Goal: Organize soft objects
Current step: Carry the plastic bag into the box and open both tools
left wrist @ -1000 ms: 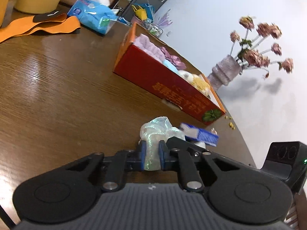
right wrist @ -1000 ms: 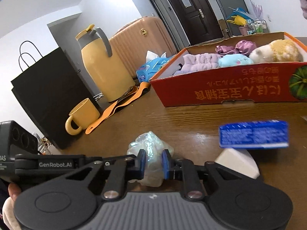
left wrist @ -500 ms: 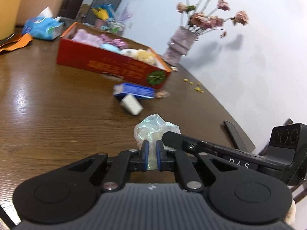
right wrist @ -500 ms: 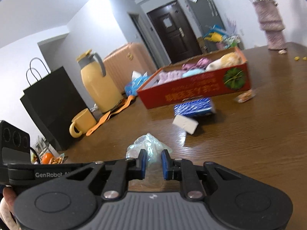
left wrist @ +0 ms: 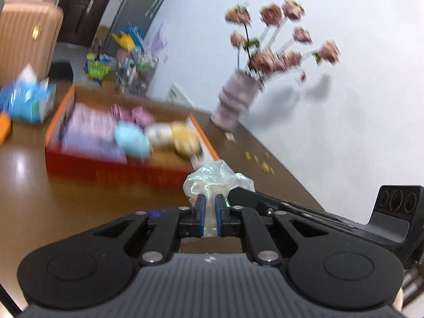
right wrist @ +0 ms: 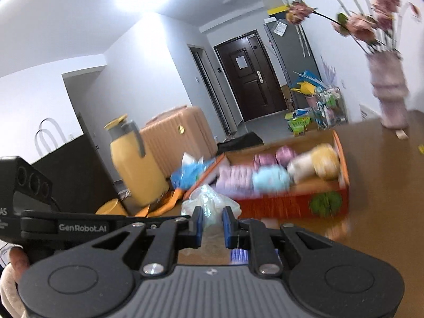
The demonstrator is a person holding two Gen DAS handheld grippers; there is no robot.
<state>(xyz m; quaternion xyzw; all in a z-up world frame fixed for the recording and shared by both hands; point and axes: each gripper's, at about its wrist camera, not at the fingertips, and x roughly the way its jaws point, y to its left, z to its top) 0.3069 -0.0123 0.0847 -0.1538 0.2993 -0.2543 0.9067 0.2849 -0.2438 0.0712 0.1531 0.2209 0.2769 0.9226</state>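
Both grippers pinch one crumpled clear plastic bag, seen in the left wrist view and the right wrist view. My left gripper is shut on its lower part. My right gripper is shut on it from the other side. The bag is held in the air in front of the red cardboard box. The box holds several soft items: purple, light blue, white and yellow plush pieces. The view is motion-blurred.
A vase of pink flowers stands on the brown table past the box. A yellow jug, yellow mug, blue tissue pack and orange strap lie left of the box. A small blue box lies below the grippers.
Both grippers have lifted the plastic bag together and carried it toward the red box, which now looks nearer and is seen from higher up.
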